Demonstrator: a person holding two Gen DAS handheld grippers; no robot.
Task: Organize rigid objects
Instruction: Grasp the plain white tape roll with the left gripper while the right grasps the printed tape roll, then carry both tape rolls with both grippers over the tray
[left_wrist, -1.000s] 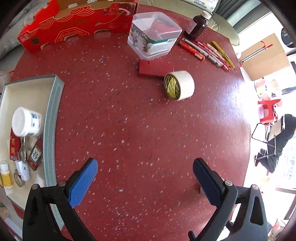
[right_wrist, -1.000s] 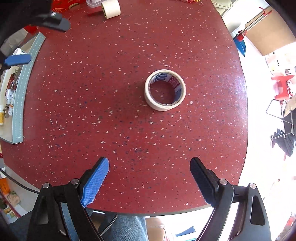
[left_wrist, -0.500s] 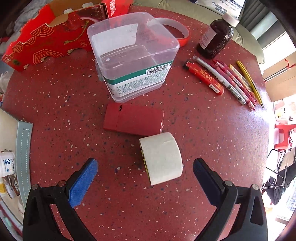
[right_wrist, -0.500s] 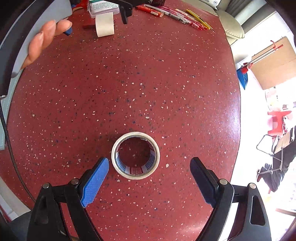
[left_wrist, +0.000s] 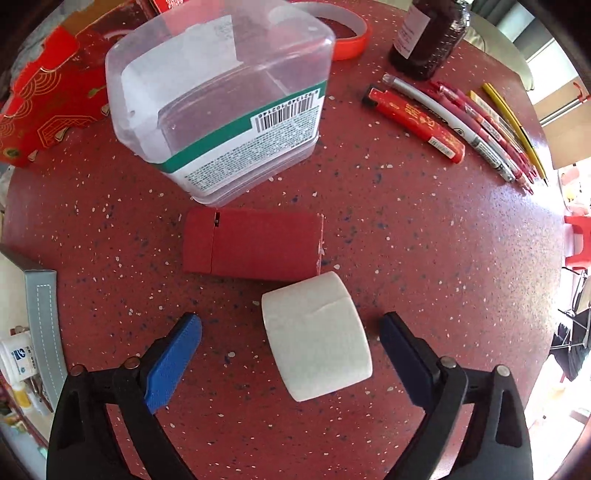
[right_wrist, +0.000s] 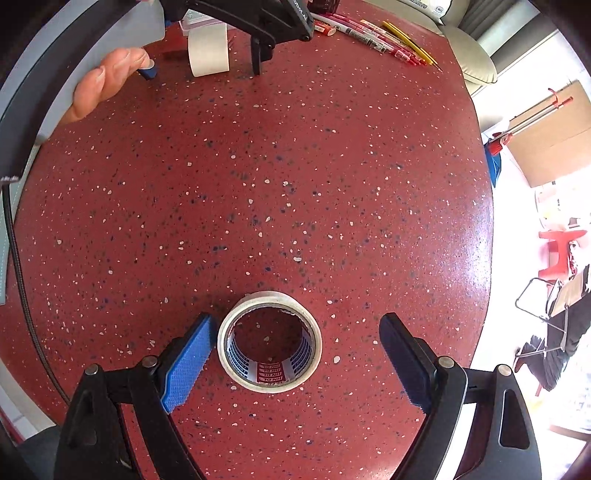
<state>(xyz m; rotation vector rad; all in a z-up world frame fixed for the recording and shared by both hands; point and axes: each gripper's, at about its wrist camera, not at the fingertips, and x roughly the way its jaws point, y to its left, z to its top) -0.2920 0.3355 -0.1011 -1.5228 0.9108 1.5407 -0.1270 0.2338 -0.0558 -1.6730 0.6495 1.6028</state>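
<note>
Left claw (left_wrist: 290, 334) closing around white tape roll (left_wrist: 316, 338).

Red chair (right_wrist: 559, 251) and cardboard box (right_wrist: 554, 144) beyond.

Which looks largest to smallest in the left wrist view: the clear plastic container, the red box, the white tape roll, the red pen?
1. clear plastic container
2. red box and white tape roll: alike in apparent size, and the roll lies nearer the camera, so unranked
3. red pen
</note>
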